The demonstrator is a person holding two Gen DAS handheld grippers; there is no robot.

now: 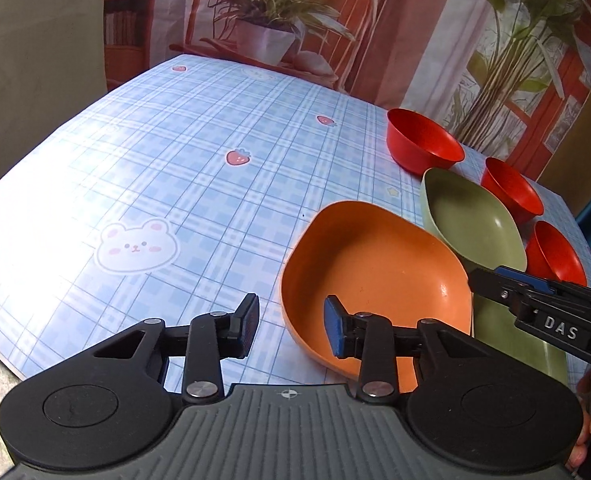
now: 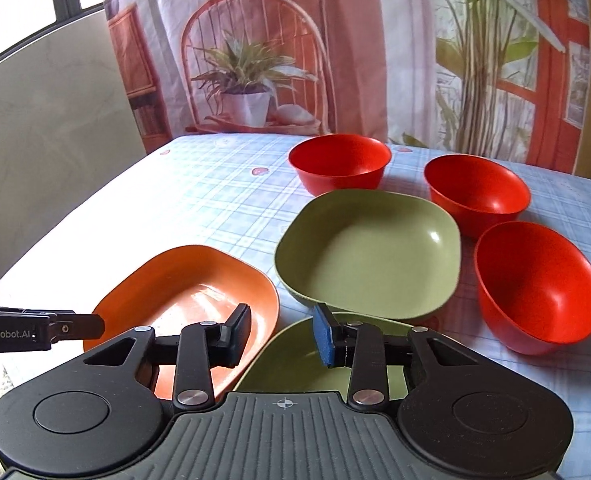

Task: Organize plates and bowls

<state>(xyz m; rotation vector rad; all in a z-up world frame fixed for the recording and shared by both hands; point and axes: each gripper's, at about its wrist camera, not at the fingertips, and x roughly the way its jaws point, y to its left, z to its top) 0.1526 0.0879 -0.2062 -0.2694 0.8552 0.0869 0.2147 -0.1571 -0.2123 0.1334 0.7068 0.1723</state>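
You are hovering both grippers, left [image 1: 291, 326] and right [image 2: 281, 334], fingers wide and empty; straddle the orange plate's [image 1: 375, 276] near rim squarely before closing.

The left wrist view sits low and close over the near edge of the worktop [image 1: 175, 168], facing along its own fingers [image 1: 247, 326] toward the far backdrop, with the dishes pushed to its right side. The right wrist view looks from further right, slightly higher, straight over the dishes. Both share the orange plate [image 1: 375, 280] [image 2: 183, 300], the green plate [image 1: 471, 220] [image 2: 367, 256], three red bowls and the printed backdrop [image 2: 255, 40]. Each view catches the other gripper's tip at its edge.
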